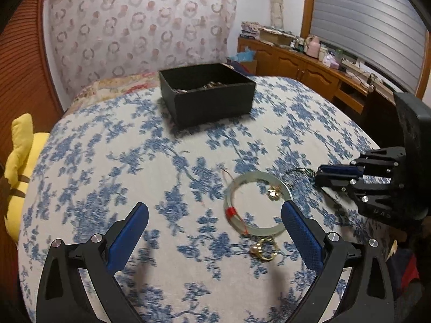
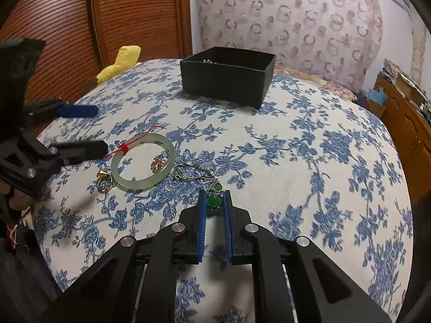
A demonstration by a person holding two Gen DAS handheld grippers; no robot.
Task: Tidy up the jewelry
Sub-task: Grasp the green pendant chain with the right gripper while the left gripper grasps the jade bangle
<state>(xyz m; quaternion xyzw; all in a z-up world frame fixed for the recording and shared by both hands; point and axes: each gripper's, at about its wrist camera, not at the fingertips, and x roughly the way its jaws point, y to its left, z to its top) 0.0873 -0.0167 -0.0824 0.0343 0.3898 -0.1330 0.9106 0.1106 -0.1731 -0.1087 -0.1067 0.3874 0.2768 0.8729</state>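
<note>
A: Start at the right gripper (image 2: pixel 214 202). What has it got?

B: Its jaws are drawn in narrow around a green pendant (image 2: pixel 214 201), pads on either side of the stone. The pendant's chain (image 2: pixel 194 173) trails away from it toward the bangle (image 2: pixel 144 161) and lies slack on the bed (image 2: pixel 296 148).

A: How will that handle?

B: Light, I'd say, and limp. The stone is smooth and probably slippery, so a grip across its widest part is safest; the chain will dangle and could snag on the bangle as it lifts.

A: And the left gripper (image 1: pixel 214 222)?

B: Spread wide, holding nothing. It hovers just short of the bangle, its right finger at the bangle's near-right rim.

A: What about the bangle itself?

B: Pale green, stiff, likely jade or glass, so heavier than the rest and breakable if dropped. A red thread (image 1: pixel 231 212) is knotted on its rim. I'd pinch across the band, not across the whole ring.

A: Anything else near it?

B: A small gold charm (image 1: pixel 274 193) lies inside the bangle, and a gold ring (image 1: pixel 265 249) sits just beside its near edge. Both are tiny and light, hard to pinch off soft cloth.

A: Where does it all go?

B: Presumably the black box (image 1: pixel 207 99), well beyond the bangle, with some metal pieces already in it.
</note>
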